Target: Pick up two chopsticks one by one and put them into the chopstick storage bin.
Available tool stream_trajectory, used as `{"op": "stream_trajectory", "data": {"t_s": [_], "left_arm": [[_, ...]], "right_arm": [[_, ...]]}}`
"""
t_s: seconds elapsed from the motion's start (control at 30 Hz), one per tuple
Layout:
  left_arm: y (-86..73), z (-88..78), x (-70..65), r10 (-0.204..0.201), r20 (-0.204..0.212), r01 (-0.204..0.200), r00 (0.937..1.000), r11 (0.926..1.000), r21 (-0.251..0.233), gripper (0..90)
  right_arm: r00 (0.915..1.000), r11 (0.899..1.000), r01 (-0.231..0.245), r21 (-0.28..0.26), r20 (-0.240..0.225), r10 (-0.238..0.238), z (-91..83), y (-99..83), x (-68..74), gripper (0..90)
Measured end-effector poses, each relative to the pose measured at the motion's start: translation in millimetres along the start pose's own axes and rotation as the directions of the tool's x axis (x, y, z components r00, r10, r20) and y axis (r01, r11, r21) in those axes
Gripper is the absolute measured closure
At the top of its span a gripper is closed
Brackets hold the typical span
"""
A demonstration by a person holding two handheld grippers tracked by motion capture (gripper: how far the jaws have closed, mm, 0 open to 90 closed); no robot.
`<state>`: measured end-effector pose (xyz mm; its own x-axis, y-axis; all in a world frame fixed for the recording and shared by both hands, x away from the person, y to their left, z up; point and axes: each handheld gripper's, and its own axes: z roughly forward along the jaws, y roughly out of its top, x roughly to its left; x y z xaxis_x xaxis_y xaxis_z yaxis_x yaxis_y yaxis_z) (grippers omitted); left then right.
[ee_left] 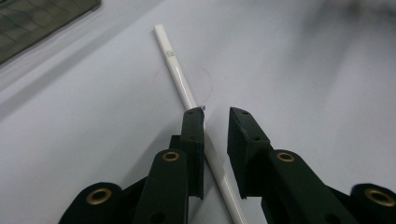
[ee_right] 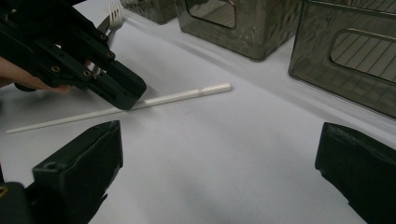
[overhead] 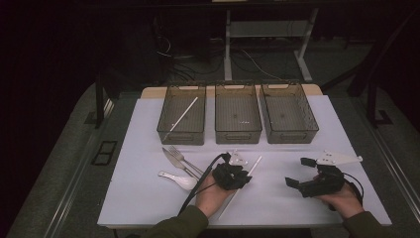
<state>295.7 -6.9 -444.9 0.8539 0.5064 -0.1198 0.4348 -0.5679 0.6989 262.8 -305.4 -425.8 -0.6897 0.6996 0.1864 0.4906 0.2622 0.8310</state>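
Straddling long white plastic chopstick (ee_left: pixel 180 79), left gripper (ee_left: pixel 215 116), jaws narrowed but not yet clamped; stick's axis slanting away toward trays. Right gripper (overhead: pixel 296 172) agape, idle, farther off.

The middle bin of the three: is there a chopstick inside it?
No. In the high view the middle bin holds no chopstick; a white chopstick lies in the left bin, another chopstick on the table.

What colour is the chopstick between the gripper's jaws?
White; the chopstick shows best in the left gripper view.
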Motion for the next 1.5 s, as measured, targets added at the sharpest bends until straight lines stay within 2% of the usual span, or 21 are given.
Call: {"op": "stream_trajectory", "data": {"t_s": [0.03, 0.07, 0.1, 0.3, 0.53, 0.73, 0.83, 0.9, 0.97, 1.0, 1.1, 1.13, 1.23, 1.27, 1.3, 1.33, 1.37, 1.43, 1.5], "left_arm": [[-0.2, 0.6, 0.7, 0.011, -0.001, -0.011, 0.9999, 0.9999, 0.010, 75.8], [-0.6, 2.4, -0.2, 0.001, -0.003, -0.001, 1.0000, 1.0000, 0.005, 76.1], [-1.0, 3.3, -0.4, 0.008, -0.010, -0.008, 0.9999, 0.9998, 0.016, 76.4], [-1.1, 4.4, -0.5, 0.009, -0.017, -0.009, 0.9998, 0.9999, 0.011, 79.3], [3.0, 3.2, -1.1, 0.053, -0.026, -0.052, 0.9983, 0.9983, 0.025, 82.0], [2.8, 4.8, 1.4, 0.017, -0.015, -0.017, 0.9997, 0.9995, 0.027, 81.1], [4.0, 7.4, 1.3, 0.013, -0.015, -0.013, 0.9998, 0.9998, 0.016, 80.0], [5.2, 7.5, 1.2, 0.024, -0.013, -0.024, 0.9996, 0.9994, 0.026, 80.6], [5.2, 7.5, 2.6, 0.016, -0.002, -0.015, 0.9999, 0.9996, 0.024, 80.8], [5.6, 7.1, 4.4, 0.031, 0.001, -0.031, 0.9995, 0.9992, 0.025, 81.0], [5.8, 5.9, 3.2, 0.037, 0.015, -0.038, 0.9992, 0.9989, 0.029, 81.8], [5.2, 5.7, 1.3, 0.025, 0.015, -0.026, 0.9996, 0.9993, 0.029, 82.0], [5.7, 3.2, 2.0, 0.047, 0.027, -0.048, 0.9986, 0.9978, 0.047, 82.0], [6.0, 1.8, 4.2, 0.066, 0.034, -0.068, 0.9972, 0.9966, 0.048, 82.2], [6.1, -0.7, 4.7, 0.065, 0.037, -0.066, 0.9972, 0.9970, 0.041, 82.8], [7.1, -3.2, 5.6, 0.081, 0.027, -0.082, 0.9964, 0.9953, 0.052, 89.4], [7.0, -5.0, 7.2, 0.093, 0.016, -0.094, 0.9955, 0.9936, 0.062, 89.2], [4.0, -2.6, 11.6, 0.062, 0.023, -0.064, 0.9978, 0.9947, 0.080, 89.1], [4.5, 0.9, 11.3, 0.041, 0.026, -0.042, 0.9988, 0.9975, 0.057, 88.9]], "right_arm": [[1.0000, 1.000, -0.002, 0.000, 0.001, 0.002, -0.1, 0.0, -0.1, 0.8], [1.0000, 1.000, -0.003, 0.000, 0.001, 0.003, -0.1, 0.0, -0.3, 0.8], [1.0000, 1.000, -0.003, 0.001, 0.001, 0.003, -0.1, 0.0, -0.3, 0.8], [1.0000, 1.000, -0.001, 0.000, 0.000, 0.001, 0.0, 0.1, -0.2, 0.8], [1.0000, 1.000, -0.001, 0.001, -0.001, 0.001, 0.2, 0.2, 0.1, 0.8], [1.0000, 1.000, -0.002, 0.000, -0.001, 0.002, -0.1, 0.0, -0.2, 0.8], [1.0000, 1.000, -0.001, 0.002, 0.000, 0.001, 0.2, 0.2, 0.1, 0.8], [1.0000, 1.000, 0.000, 0.000, 0.000, 0.000, 0.1, 0.3, 0.2, 0.8], [1.0000, 1.000, 0.000, 0.002, 0.000, 0.000, 0.2, 0.3, 0.3, 0.8], [1.0000, 1.000, -0.001, 0.002, 0.000, 0.001, 0.2, 0.3, 0.2, 0.8], [1.0000, 1.000, 0.000, -0.001, 0.000, 0.000, -0.2, 0.2, 0.0, 0.8], [1.0000, 1.000, -0.001, -0.001, 0.000, 0.001, -0.4, 0.2, 0.0, 0.8], [1.0000, 1.000, -0.004, -0.005, 0.001, 0.004, -1.1, 0.2, -0.5, 0.8], [1.0000, 1.000, -0.003, -0.005, 0.001, 0.003, -1.3, 0.2, -0.6, 0.8], [1.0000, 1.000, -0.003, -0.005, 0.001, 0.003, -1.3, 0.1, -0.6, 0.8], [1.0000, 1.000, -0.004, -0.004, 0.001, 0.004, -1.4, 0.1, -0.5, 0.8], [1.0000, 1.000, -0.004, -0.004, 0.001, 0.004, -1.3, 0.1, -0.5, 0.8], [1.0000, 1.000, -0.003, -0.004, 0.001, 0.003, -1.0, 0.0, -0.5, 0.8], [1.0000, 1.000, -0.005, 0.000, 0.000, 0.005, -0.5, 0.3, -0.1, 0.8]]}}
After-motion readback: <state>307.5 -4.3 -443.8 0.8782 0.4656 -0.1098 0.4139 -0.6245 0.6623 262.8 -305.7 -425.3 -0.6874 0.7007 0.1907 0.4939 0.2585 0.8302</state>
